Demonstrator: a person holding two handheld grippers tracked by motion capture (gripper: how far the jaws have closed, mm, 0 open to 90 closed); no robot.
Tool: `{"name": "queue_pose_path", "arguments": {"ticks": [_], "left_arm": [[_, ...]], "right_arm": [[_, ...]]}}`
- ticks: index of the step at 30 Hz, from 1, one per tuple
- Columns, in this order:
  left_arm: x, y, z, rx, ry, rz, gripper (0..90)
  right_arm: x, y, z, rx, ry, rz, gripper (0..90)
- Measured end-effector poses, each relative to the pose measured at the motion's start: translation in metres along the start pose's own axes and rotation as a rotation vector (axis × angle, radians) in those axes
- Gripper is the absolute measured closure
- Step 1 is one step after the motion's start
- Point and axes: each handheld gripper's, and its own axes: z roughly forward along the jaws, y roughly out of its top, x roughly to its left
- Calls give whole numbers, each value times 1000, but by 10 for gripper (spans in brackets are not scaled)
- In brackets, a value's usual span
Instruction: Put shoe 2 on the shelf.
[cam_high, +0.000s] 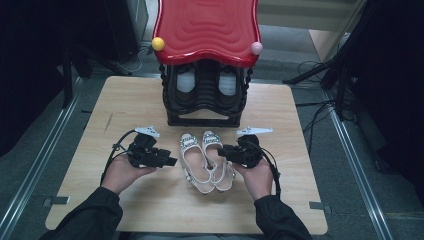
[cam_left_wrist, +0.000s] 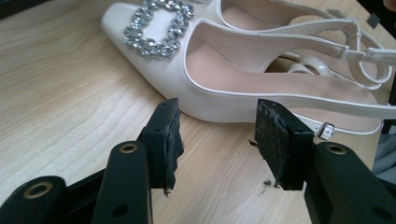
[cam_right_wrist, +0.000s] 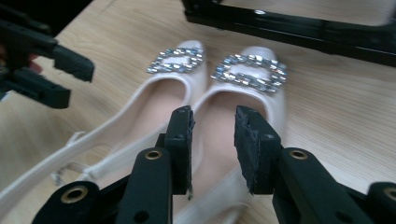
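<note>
**A:** Where do you stand right now?

**B:** Your pair of cream shoes (cam_high: 206, 162) lies side by side in the middle of the bench (cam_high: 150, 205), buckles toward the black rack (cam_high: 202, 100) with the red top. Your left gripper (cam_high: 169, 162) hovers just beside the left shoe (cam_left_wrist: 243, 74), its fingers (cam_left_wrist: 166, 140) released and empty. Your right gripper (cam_high: 223, 151) sits over the right shoe (cam_right_wrist: 243, 107), fingers (cam_right_wrist: 254, 149) also spread, holding nothing.

**A:** So how do you pick them up well?

**B:** I'd judge the side wall of each shoe the best hold. Bring one finger inside the opening and one outside, near the middle of the shoe, then close. Stay off the crystal buckle (cam_left_wrist: 156, 28); it looks hard and slippery. Stay off the thin heel strap (cam_left_wrist: 355, 51) too, since it will likely flex and let the shoe swing.

**A:** Anything to watch?

**B:** The shoes touch each other, so lift one straight up or you may drag its neighbour. Keep the toe level as you head for the rack.
</note>
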Motion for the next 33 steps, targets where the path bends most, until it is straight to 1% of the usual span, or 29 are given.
{"name": "queue_pose_path", "arguments": {"ticks": [2,4,8,13,15,16,18,22,23,25,27,29,30,31,33], "left_arm": [[1,0,-3,-4,4,-7,500],[2,-1,-7,-10,12,-2,497],[3,-2,-9,-17,16,-5,497],[4,-1,-9,-18,16,-4,498],[4,-1,-9,-18,16,-3,498],[4,-1,-9,-17,18,-2,498],[4,-1,-9,-16,28,4,497],[5,-1,-10,-22,28,7,498],[5,-1,-10,-24,28,6,499],[5,-1,-10,-25,29,6,499],[6,-1,-11,-23,28,4,499],[6,-2,-11,-24,30,4,500],[6,-2,-11,-25,27,4,499],[6,-2,-11,-27,27,5,499],[6,-2,-11,-27,28,5,499]], "right_arm": [[4,2,2,8,11,-9,678],[9,3,5,24,20,-16,678],[15,5,12,60,35,-29,678],[22,11,20,114,30,-43,665],[24,14,21,123,28,-41,657],[25,16,23,137,29,-35,656],[28,19,25,153,25,-39,656],[32,23,33,208,23,-28,636],[33,23,35,228,16,-23,636],[35,23,38,246,0,-29,619],[36,23,42,282,-11,-22,607],[36,23,46,303,-24,-21,611],[36,23,47,312,-27,-21,629],[37,23,47,324,-44,-26,632],[37,23,49,351,-58,-24,632]]}}
